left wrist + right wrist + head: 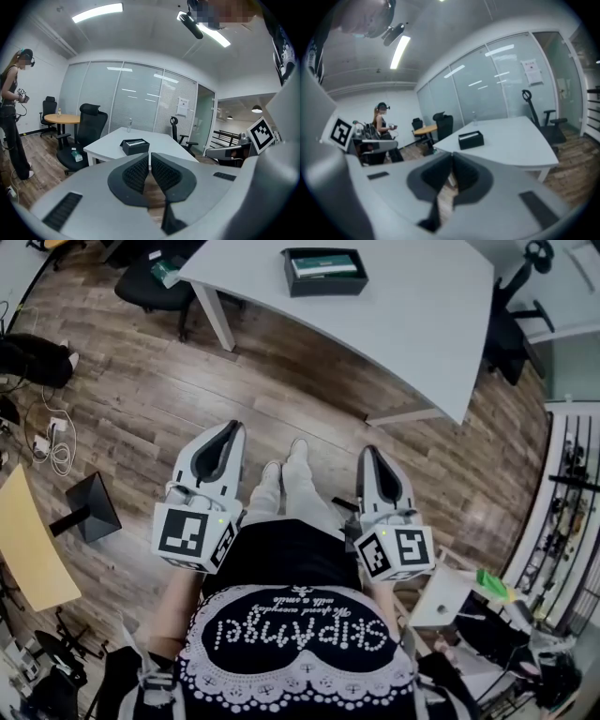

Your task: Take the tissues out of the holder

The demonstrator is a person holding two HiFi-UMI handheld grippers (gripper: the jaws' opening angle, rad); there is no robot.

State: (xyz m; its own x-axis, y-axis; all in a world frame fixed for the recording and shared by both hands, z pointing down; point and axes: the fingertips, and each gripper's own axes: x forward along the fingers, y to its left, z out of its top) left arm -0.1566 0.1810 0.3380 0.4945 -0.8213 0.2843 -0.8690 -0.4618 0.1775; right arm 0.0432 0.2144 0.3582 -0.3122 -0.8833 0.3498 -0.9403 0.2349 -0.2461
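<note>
A black tissue holder with a pale tissue pack showing in its top stands on the white table, well ahead of me across the wooden floor. It also appears as the dark box in the left gripper view and as the dark box in the right gripper view. My left gripper is held low in front of my body, shut, with nothing between its jaws. My right gripper hangs beside it, also shut and empty. Both point toward the table, far short of it.
A black office chair carrying a small green pack stands at the table's left end, another chair at its right. A round wooden table, a black stand and floor cables lie left. A person stands far left.
</note>
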